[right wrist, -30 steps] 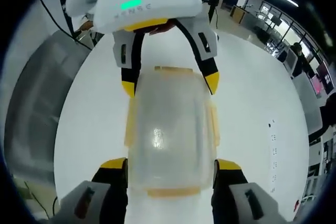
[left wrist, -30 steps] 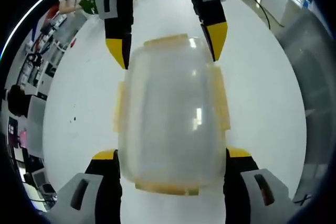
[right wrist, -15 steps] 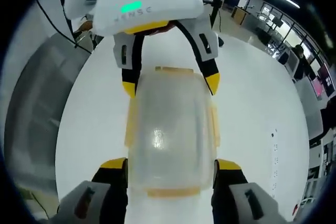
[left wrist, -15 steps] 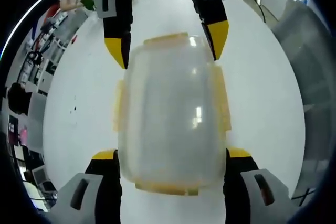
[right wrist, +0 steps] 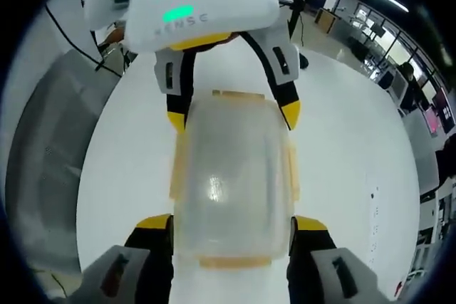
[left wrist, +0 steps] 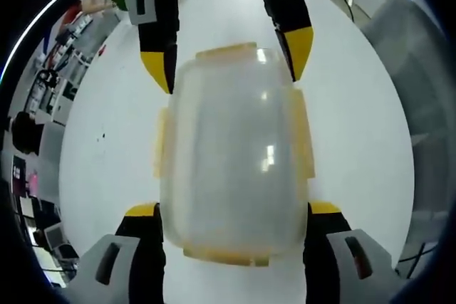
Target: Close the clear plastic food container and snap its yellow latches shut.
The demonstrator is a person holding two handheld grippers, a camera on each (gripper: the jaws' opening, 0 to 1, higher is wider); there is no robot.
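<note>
Nothing has shifted since earlier: the clear, rounded plastic container (left wrist: 231,161) (right wrist: 231,183) is being clamped at opposite ends by the left gripper (left wrist: 232,211) and right gripper (right wrist: 231,224) on the white table (left wrist: 356,140), yellow latches (left wrist: 302,140) folded flat.

Container (left wrist: 231,161) on the table (left wrist: 107,140), between left gripper (left wrist: 231,208) and right gripper (left wrist: 228,62).

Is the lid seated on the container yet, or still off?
Seated: the lid covers the container, with yellow latches lying flat along its sides. Whether they are snapped, cannot tell.
</note>
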